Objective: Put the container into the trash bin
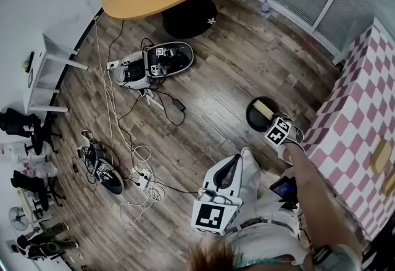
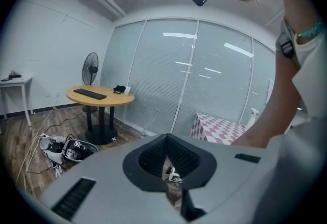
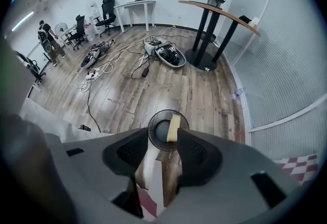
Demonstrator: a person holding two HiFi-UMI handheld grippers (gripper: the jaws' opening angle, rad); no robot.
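under right tool (image 3: 164,140), container (image 1: 266,107) in bin (image 1: 251,117), own view shows jaws apart

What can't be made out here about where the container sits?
- Trash bin floor: right gripper view, covered by the container and the right gripper; head view, too small and dark.
- Whether the container leans on the rim: both views, too small.
- Pale object low between the jaws: right gripper view, blurred, unidentifiable.
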